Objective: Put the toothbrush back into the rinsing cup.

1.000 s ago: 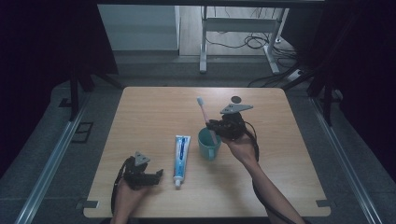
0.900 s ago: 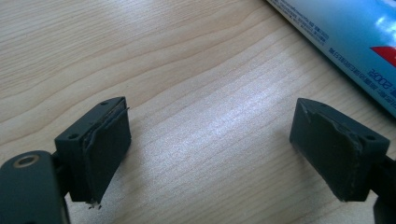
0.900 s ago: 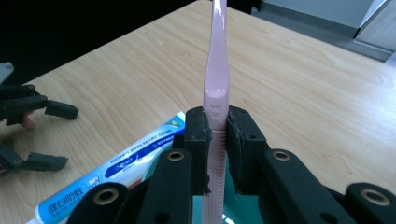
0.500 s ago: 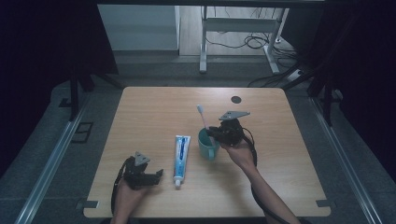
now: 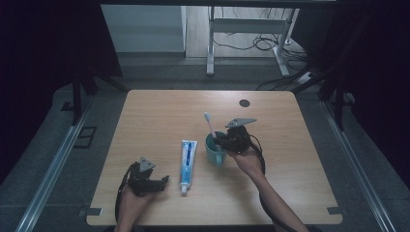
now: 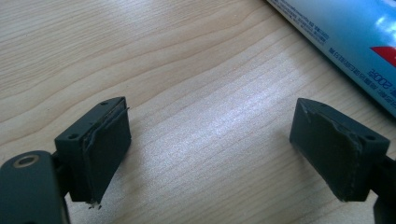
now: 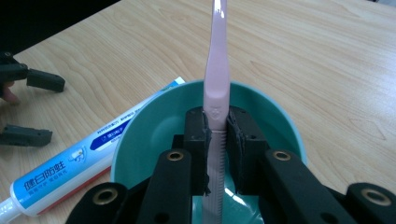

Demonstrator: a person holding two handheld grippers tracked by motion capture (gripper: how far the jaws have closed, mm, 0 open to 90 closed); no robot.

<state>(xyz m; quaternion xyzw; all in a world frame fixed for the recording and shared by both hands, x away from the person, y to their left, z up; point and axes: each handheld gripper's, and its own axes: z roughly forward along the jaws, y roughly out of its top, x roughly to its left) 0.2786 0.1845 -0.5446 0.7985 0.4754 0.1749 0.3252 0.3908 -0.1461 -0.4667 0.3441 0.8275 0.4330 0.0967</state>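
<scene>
Right tongs (image 7: 217,140) pinch a smooth pink toothbrush (image 7: 217,70) standing in the round teal cup (image 5: 214,150) mid-desk (image 5: 159,111) — probably plastic. Left tongs (image 6: 210,149) gape wide near the front edge — bare woodgrain between.

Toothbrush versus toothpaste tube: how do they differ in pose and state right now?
The toothbrush stands upright with its lower end in the teal cup; the toothpaste tube lies flat on the table. The toothbrush is clamped in the right hand-held gripper; the tube lies free, with the open left hand-held gripper beside it. The toothbrush is slim and pale pink, the tube broad, blue and white. Both are long and narrow.
</scene>
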